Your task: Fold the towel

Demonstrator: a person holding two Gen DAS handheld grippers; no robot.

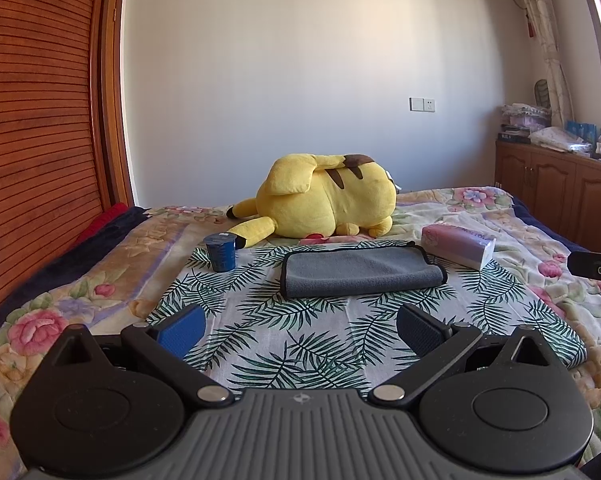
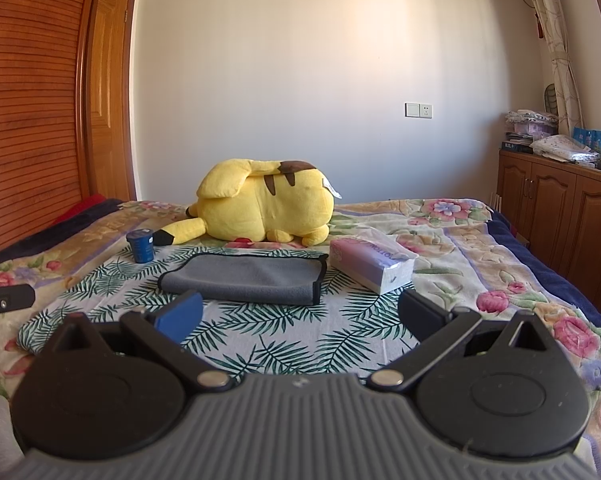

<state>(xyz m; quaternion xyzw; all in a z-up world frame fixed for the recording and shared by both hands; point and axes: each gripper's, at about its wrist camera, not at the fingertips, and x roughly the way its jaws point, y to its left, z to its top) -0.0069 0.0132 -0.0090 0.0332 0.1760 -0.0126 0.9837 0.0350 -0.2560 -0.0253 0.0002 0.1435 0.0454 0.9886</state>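
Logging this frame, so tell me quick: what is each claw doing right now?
Left claw: open, holding nothing, short of the grey towel.
Right claw: open, holding nothing.

Right gripper point(image 2: 300, 316) jaws spread wide, empty, above leaf-print cloth point(image 2: 260, 344). Folded grey black-edged towel point(image 2: 244, 278) flat ahead, untouched.

Yellow plush point(image 1: 324, 196), blue cup point(image 1: 220, 252), tissue pack point(image 1: 458, 246).

bed point(image 1: 540, 240): floral blanket | on it: leaf-print cloth point(image 1: 292, 320), yellow plush point(image 1: 324, 196), tissue pack point(image 1: 458, 246)
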